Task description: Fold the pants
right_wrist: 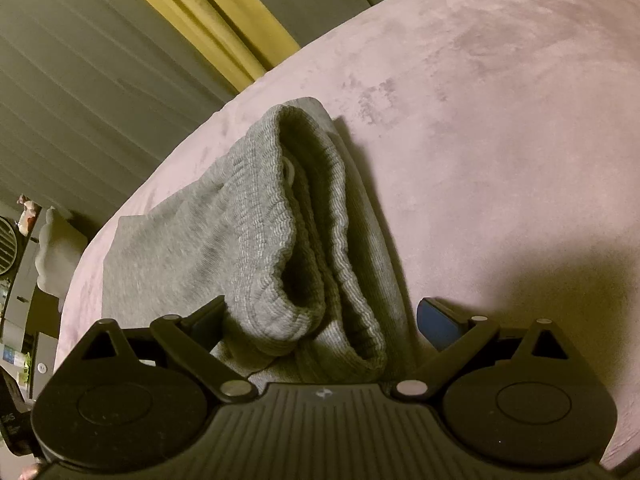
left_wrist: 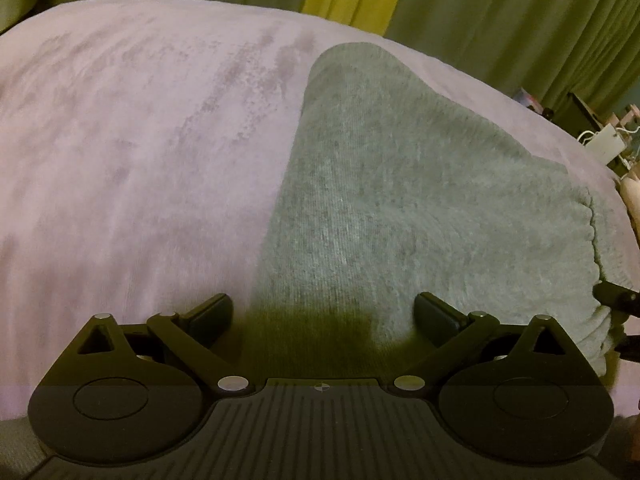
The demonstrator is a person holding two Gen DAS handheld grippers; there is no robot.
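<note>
pants: grey ribbed-knit fabric pants (left_wrist: 400,208), folded over into a thick bundle and lying on the bed, closer to the far edge than the middle
waistband end: the chunky ribbed elastic waistband (right_wrist: 280,240) is doubled up in layers, opening facing the right wrist cam, with a small pale loop of drawstring peeking out inside
bed cover: fuzzy pale pink plush blanket (left_wrist: 140,160) under everything, kinda blotchy where the nap is brushed
left gripper (left_wrist: 324,314): jaws spread wide, nothing in them, hanging right over the plain side edge of the pants
right gripper (right_wrist: 322,318): also spread apart, gripping nothing; the waistband end sits between its fingers, left finger right up against the fabric
background: green pleated curtains (left_wrist: 500,12) with a yellow strip behind the bed
</note>
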